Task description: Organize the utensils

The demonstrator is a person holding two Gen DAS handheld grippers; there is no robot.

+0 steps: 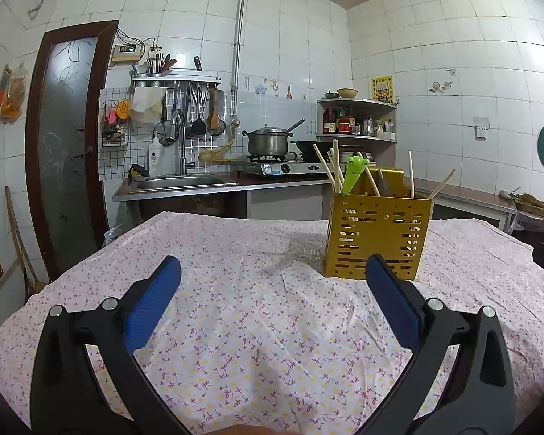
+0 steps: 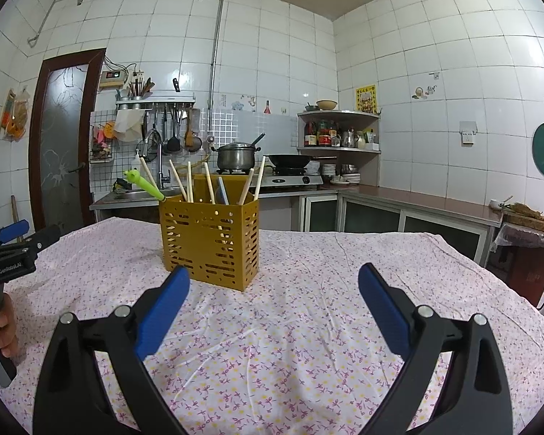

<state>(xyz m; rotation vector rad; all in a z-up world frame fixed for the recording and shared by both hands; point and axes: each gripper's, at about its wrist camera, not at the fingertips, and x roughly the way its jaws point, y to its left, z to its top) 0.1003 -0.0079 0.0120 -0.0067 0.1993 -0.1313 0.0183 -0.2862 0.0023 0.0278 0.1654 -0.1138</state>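
Two claws hover above the worktop [image 1: 235, 261], which is covered by a white cloth printed with small pink and yellow flowers. The left claw [image 1: 272, 272] has its blue-padded fingers [image 1: 152, 304] spread wide with nothing between them, only bare cloth below. The right claw [image 2: 273, 282] is likewise spread wide and empty.

Ahead of the left claw and off to its right stands the yellow utensil holder [image 1: 377, 235], a perforated box set upright on the cloth; its lower corner sits just behind that claw's right fingertip as the left wrist view shows it. From the right claw the same holder lies ahead and to its left, near the left fingertip but apart from it.

Several wooden chopsticks [image 2: 190, 185] stick out of the holder at varied slants. A green utensil with a frog-shaped top [image 1: 353, 174] leans out of the holder's corner on the side away from the right claw. A grey-blue flat utensil [image 2: 223, 192] stands among the chopsticks in the middle.

At the far left of the right wrist view, the left claw's black body shows, gripped by a hand [image 2: 0, 330] at the handle.

Beyond the worktop, well behind the holder, a kitchen counter carries a sink [image 1: 185, 181], a steel pot [image 1: 266, 141] on a stove and a dark wok [image 2: 290, 160].
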